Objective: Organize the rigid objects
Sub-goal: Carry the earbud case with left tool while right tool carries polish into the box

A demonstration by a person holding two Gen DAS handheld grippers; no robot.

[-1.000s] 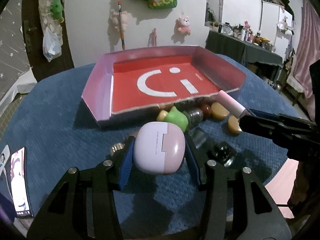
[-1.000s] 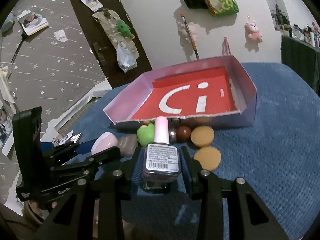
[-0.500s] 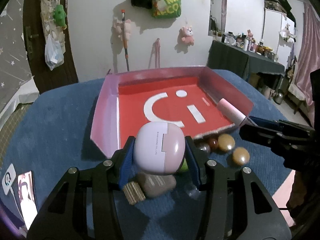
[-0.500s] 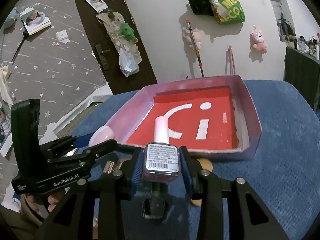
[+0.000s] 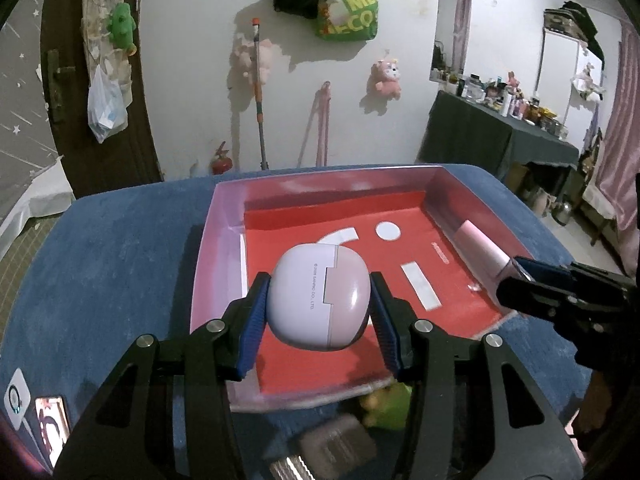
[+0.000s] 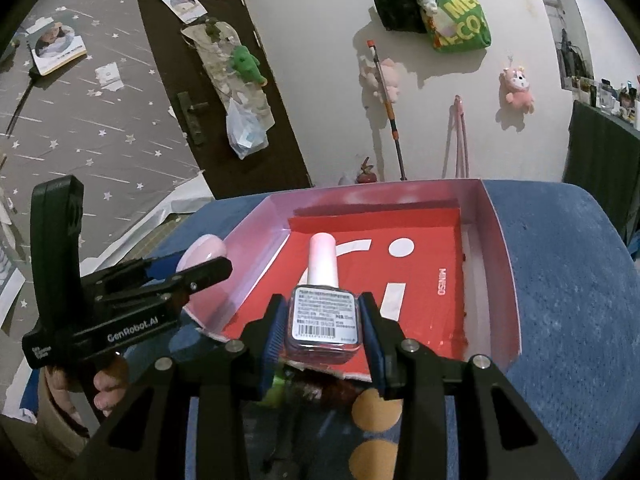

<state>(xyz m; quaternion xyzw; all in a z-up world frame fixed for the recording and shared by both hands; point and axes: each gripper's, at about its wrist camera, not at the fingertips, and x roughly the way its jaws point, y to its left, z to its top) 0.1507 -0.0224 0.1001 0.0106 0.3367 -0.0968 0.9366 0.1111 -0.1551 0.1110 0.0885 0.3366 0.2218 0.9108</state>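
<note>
You are pinching one pink-and-lilac earbud case (image 5: 318,296) between the blue pads of your left gripper (image 5: 318,312), the fingers pressing its two sides and holding it above the red floor of the tray (image 5: 216,248), just past the near wall. Your right gripper (image 6: 323,332) is clamping one nail polish bottle (image 6: 323,316) by its square glass body, label facing the camera and pale pink cap (image 6: 322,260) pointing forward beyond the fingertips, over the tray's near edge. The single tray is lying ahead of both pairs of fingers, pink-walled with white marks on its red bottom. Below and behind the right fingers two tan round discs (image 6: 376,408) are lying on the blue plush cover (image 6: 560,280), with a green toy (image 5: 390,408) and a grey blurred item (image 5: 340,444) beneath the left fingers; others there are too hidden to count. A phone (image 5: 50,428) is glowing at the left edge of the cover. Beyond, you are facing a white wall hung with a green bag (image 6: 460,20) and two pink plush toys (image 5: 386,78), a dark door (image 6: 224,80) to the left and a cluttered dark table (image 5: 500,136) to the right.
</note>
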